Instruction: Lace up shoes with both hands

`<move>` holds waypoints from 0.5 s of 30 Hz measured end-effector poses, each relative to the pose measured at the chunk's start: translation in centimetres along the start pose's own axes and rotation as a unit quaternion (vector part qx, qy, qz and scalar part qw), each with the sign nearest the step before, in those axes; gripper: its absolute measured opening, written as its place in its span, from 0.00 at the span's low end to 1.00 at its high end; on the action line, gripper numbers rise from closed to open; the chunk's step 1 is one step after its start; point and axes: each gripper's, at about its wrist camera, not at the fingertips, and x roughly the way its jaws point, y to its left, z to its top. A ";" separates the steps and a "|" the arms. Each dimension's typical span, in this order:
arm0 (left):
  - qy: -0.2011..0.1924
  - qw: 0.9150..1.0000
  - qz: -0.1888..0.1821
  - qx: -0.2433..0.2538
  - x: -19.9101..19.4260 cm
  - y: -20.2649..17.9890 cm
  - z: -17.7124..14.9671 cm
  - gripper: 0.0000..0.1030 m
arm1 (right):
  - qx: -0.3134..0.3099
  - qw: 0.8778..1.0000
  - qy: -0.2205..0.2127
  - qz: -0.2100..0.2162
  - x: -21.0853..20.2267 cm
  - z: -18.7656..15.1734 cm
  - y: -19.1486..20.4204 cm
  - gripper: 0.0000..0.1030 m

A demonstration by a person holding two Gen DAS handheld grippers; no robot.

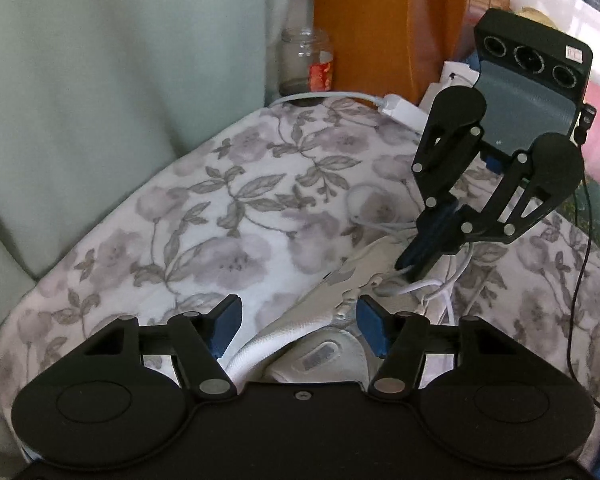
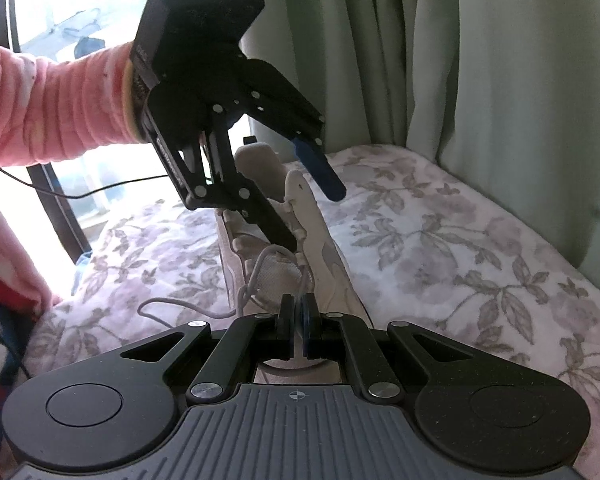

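A white sneaker (image 1: 360, 268) lies on a floral blanket (image 1: 220, 200), its opening toward my left gripper (image 1: 300, 322). That gripper is open, its blue pads (image 1: 374, 328) standing on either side of the shoe's collar without pressing it. In the right wrist view the left gripper (image 2: 306, 212) hovers over the sneaker (image 2: 324, 236) near the upper eyelets. My right gripper (image 2: 298, 316) is shut on the white lace (image 2: 256, 276), which loops up from the shoe's front. From the left wrist view, the right gripper (image 1: 408, 270) points down at the lace (image 1: 452, 280).
A glass jar (image 1: 306, 60) and orange wooden furniture (image 1: 380, 20) stand behind the blanket, with a white charger cable (image 1: 332, 98) along its edge. Green curtains (image 2: 460, 60) hang on the far side. A pink sleeve (image 2: 60, 100) holds the left gripper. A thin black cable (image 1: 584, 240) trails off.
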 end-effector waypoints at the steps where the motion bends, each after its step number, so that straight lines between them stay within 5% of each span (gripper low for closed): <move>1: 0.000 1.000 0.001 0.002 0.0 -0.1 0.1 0.59 | -0.001 1.000 0.000 0.004 0.0 0.0 0.0 0.03; 15: -0.004 1.000 -0.007 -0.005 1.6 -0.1 0.0 0.58 | -0.003 1.000 0.002 -0.005 -0.3 0.0 0.0 0.03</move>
